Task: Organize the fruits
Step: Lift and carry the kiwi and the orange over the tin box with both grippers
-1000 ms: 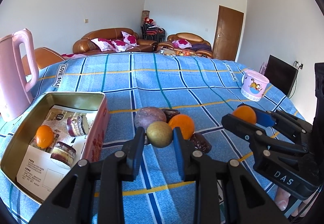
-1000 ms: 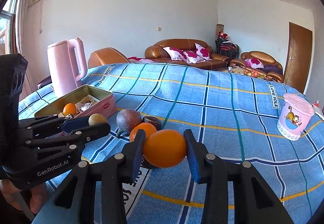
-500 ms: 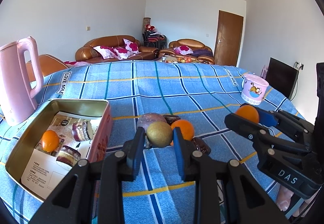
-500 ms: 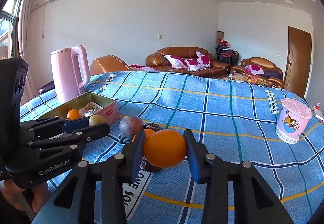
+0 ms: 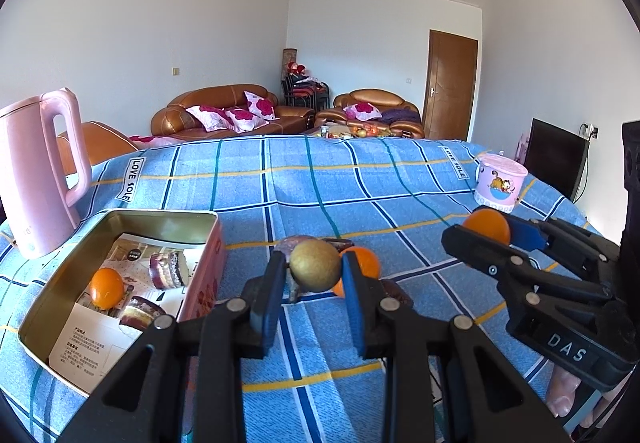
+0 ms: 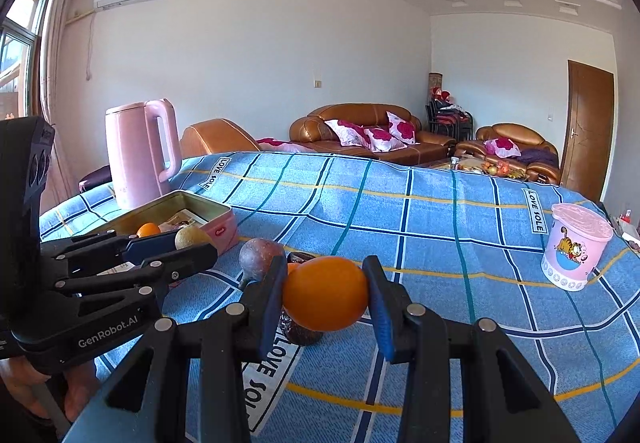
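My left gripper [image 5: 314, 275] is shut on a round brown-green fruit [image 5: 315, 265], held above the blue checked cloth. My right gripper [image 6: 326, 293] is shut on an orange [image 6: 326, 293]; the same orange [image 5: 486, 227] shows at the right of the left wrist view. On the cloth behind lie a purple passion fruit [image 6: 260, 257], another orange [image 5: 362, 263] and dark wrinkled pieces [image 6: 300, 329]. An open pink tin [image 5: 208, 267] at the left holds a small orange [image 5: 106, 287] and wrapped snacks.
A pink kettle [image 5: 38, 175] stands behind the tin at the far left. A pink cartoon cup [image 6: 576, 251] stands at the right of the cloth. Sofas, a door and a dark screen lie beyond the table. A hand [image 6: 24, 391] holds the left gripper.
Both views have tilted upward a little, so the table sits lower in frame. Each gripper keeps its fruit; the fruits on the cloth and the tin have not moved.
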The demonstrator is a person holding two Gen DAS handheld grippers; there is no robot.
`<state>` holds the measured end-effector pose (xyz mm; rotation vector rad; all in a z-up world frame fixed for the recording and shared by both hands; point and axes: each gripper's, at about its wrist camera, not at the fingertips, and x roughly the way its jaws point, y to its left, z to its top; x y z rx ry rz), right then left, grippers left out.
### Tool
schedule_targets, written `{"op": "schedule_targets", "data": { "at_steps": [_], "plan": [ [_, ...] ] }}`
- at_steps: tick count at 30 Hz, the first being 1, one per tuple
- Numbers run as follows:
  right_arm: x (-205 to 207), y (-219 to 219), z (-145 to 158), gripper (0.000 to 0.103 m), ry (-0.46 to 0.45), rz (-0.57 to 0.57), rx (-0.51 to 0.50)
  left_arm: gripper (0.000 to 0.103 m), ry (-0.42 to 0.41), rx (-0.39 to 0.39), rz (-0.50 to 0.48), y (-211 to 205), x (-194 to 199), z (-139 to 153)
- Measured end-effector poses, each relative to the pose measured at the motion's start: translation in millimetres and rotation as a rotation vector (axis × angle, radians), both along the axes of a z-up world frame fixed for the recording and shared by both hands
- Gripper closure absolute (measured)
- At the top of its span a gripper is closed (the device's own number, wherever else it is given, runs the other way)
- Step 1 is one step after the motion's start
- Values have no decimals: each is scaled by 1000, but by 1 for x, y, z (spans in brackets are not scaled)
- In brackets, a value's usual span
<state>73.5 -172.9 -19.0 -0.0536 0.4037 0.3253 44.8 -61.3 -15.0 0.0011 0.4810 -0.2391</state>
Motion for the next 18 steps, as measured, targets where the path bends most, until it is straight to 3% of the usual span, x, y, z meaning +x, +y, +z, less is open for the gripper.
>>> {"op": "schedule_targets", "data": {
  "at_steps": [18],
  "plan": [
    [-12,0,4,62,-54,6,13,73,-69,26,18,-3,-12,4]
  ]
}}
